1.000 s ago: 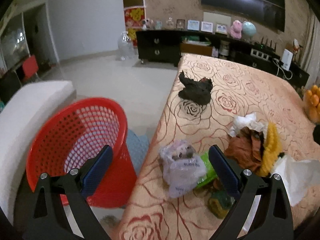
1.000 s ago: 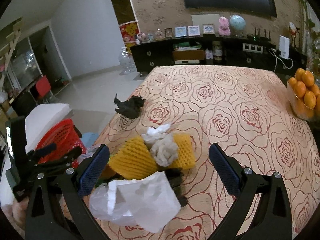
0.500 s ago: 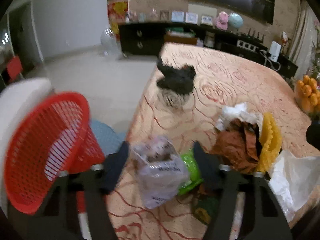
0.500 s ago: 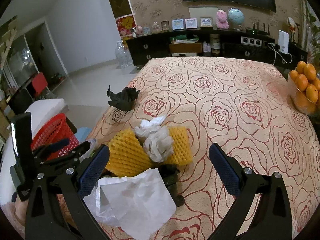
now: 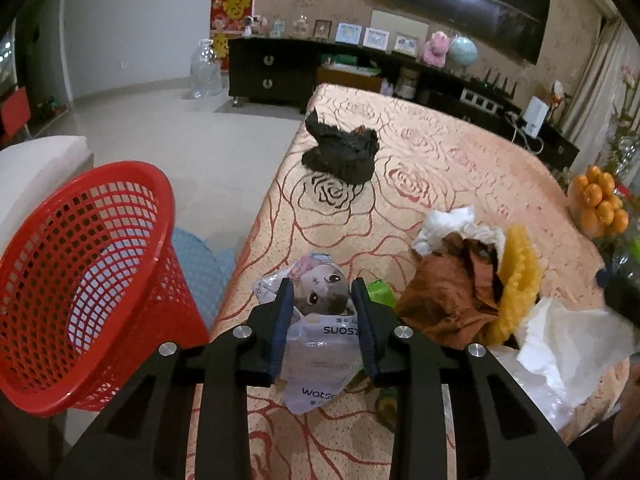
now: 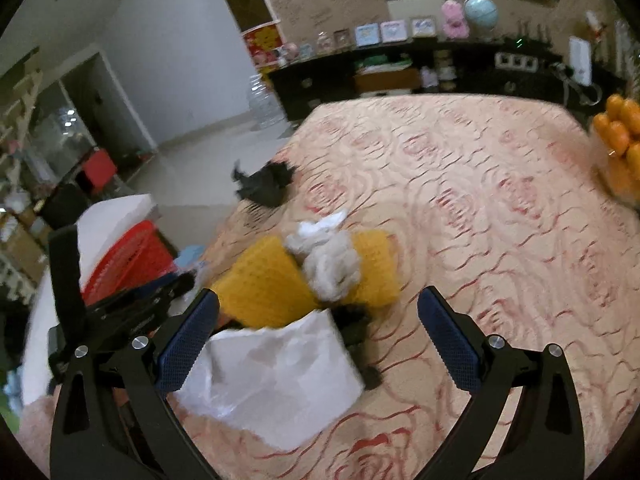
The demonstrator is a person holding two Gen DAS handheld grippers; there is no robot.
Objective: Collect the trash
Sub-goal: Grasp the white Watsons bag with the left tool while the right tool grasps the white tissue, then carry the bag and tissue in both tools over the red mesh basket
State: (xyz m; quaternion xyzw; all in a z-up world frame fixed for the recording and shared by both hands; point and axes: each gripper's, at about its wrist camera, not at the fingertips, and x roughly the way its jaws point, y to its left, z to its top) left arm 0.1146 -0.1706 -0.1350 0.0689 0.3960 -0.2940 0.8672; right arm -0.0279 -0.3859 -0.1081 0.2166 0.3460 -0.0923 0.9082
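At the far left I see the red basket (image 5: 86,276) standing on the floor just beside the table (image 5: 460,168), its mouth tilted toward my camera. A blue mat (image 5: 200,268) lies on the floor between basket and table edge.

Next comes my left gripper (image 5: 323,312). Its jaws are pinched in on a clear plastic bag (image 5: 316,340) at the near-left corner of the table — the pads press both sides, and a printed cartoon face shows just above them. A green wrapper (image 5: 380,290) peeks out just to the right of the bag.

Farther back, near the table's left edge, a crumpled black bag (image 5: 342,152) sits alone, well apart from the rest.

Moving right, the main heap: brown paper (image 5: 448,292), a white tissue wad (image 5: 452,222) on top of it, and yellow foam netting (image 5: 518,276) touching both. A white paper sheet (image 5: 568,332) lies at the near side.

My right gripper (image 6: 318,340) hovers over that sheet (image 6: 276,376) with its jaws spread wide — nothing is gripped, though the sheet's left edge lies just beside the left pad. That view is blurred.

At the far right edge, a bowl of oranges (image 5: 598,204) sits on the table.
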